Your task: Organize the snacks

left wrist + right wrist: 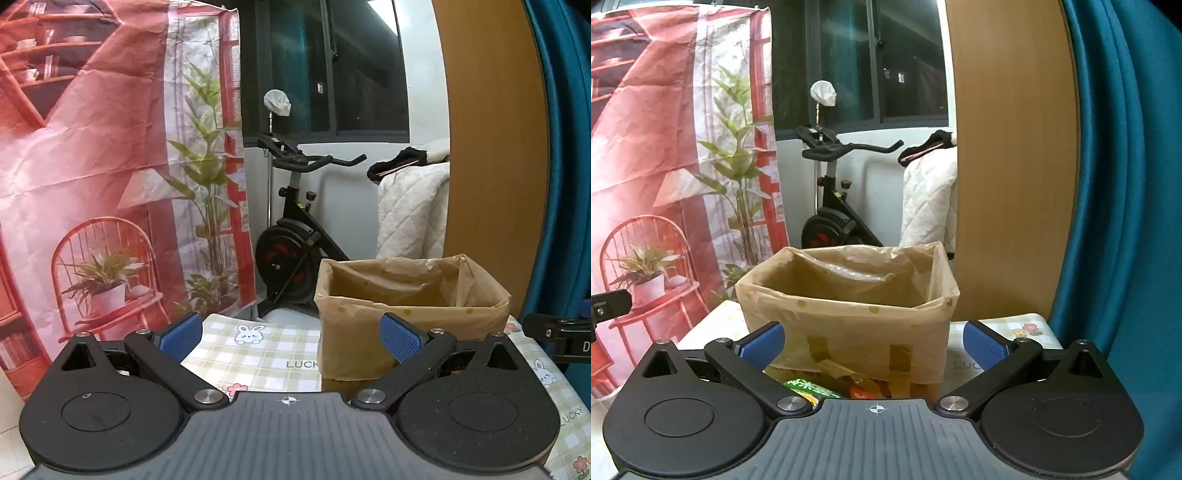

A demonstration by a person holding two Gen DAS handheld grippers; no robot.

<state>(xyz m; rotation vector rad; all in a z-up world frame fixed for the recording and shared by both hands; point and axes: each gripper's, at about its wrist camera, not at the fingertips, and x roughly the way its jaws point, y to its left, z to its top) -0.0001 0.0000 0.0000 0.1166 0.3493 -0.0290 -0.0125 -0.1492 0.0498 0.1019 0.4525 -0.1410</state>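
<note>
A box lined with a tan plastic bag (410,306) stands on the checked tablecloth (258,354). My left gripper (291,336) is open and empty, just left of and in front of the box. In the right wrist view the same box (849,314) stands straight ahead. My right gripper (873,343) is open and empty in front of it. Snack packets, one green (809,389) and one orange (862,391), lie low between its fingers, mostly hidden by the gripper body.
A red printed backdrop (92,184) hangs at the left. An exercise bike (295,236) stands behind the table. A wooden panel (1012,166) and a blue curtain (1126,184) are at the right. The other gripper's tip (557,336) shows at the right edge.
</note>
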